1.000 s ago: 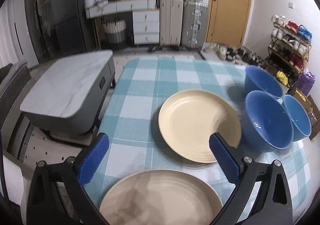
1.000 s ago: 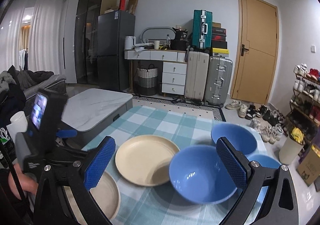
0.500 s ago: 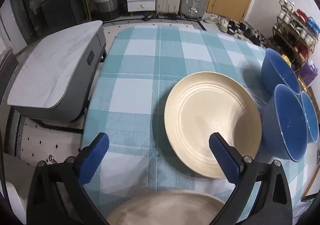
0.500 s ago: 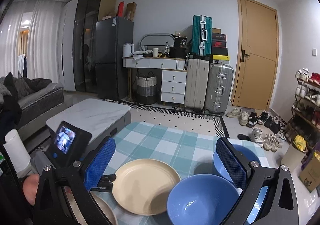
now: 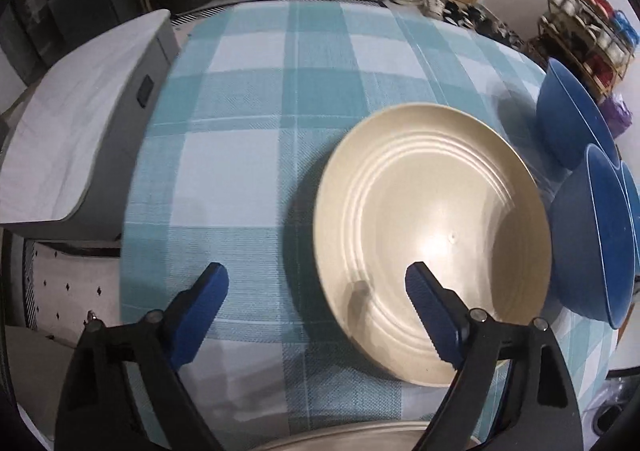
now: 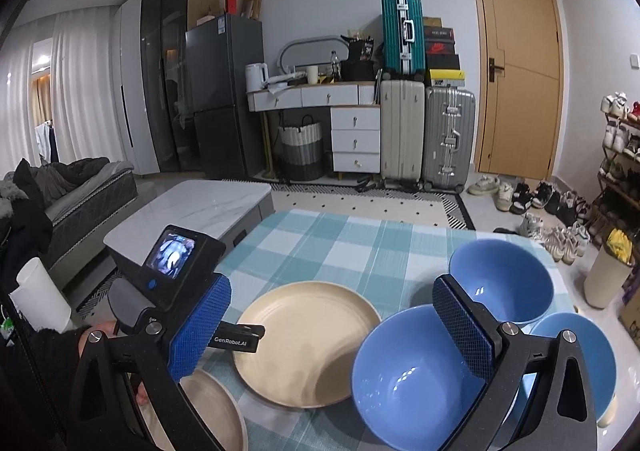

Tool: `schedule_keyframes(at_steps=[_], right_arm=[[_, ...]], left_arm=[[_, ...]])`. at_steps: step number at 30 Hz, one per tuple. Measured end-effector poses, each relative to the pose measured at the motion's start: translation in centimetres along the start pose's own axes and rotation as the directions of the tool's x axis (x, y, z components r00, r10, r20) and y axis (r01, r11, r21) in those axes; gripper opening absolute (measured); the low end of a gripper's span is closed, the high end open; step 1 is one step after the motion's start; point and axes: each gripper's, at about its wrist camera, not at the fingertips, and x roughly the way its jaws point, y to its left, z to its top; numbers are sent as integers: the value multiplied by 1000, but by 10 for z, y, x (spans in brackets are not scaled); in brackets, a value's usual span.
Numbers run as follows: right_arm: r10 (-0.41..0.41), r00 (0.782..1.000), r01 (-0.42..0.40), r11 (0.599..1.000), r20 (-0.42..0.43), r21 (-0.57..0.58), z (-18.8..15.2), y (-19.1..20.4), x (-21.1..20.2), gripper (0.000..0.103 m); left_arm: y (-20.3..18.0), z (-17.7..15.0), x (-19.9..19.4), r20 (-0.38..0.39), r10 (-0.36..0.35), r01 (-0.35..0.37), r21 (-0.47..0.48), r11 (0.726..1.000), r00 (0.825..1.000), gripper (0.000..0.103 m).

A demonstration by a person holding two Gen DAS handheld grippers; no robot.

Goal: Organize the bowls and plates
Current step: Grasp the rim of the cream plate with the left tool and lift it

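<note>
The left claw [image 5: 316, 291] points steeply down at the cream plate [image 5: 432, 235] on the worktop [image 5: 248, 139], its jaws closing astride the plate's left rim, not yet gripping. The right claw [image 6: 332, 323] gapes empty above the nearest blue bowl [image 6: 408, 371], right of the plate.

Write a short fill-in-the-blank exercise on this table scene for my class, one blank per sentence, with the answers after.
1. The bowls on the table are coloured ____.
2. The number of bowls is ____.
3. The cloth has a ____ pattern.
4. The left gripper straddles the near edge of a cream ____.

Answers: blue; three; checked; plate
</note>
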Motion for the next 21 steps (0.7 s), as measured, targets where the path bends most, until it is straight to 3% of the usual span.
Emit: schedule_keyframes(at_steps=[1,2,5,6,12,21], right_arm=[[1,1000,-1,1000,-4,2,0,0,1,103],[2,1000,-2,1000,-8,3,-1,0,2,103],[7,1000,-7,1000,-14,1,-3,0,3,103],[7,1000,-7,1000,-15,-2,-3,1,3,103],[17,1000,-17,1000,-24,-8,-4,5,4,103],[28,999,-28,999,-39,-15,-7,8,8,103]], left_arm=[[-1,0,2,-8,1,-1,6,1000,1000,76],[-1,0,3,-12,3,-3,10,1000,1000,61],[1,-2,8,-41,-5,5,2,1000,999,54],[1,-4,9,-46,-24,24,-6,1000,999,43],[-2,-11,7,-31,-52,53,15,998,998,16],[-3,-11,4,-22,-50,51,34,998,998,13]])
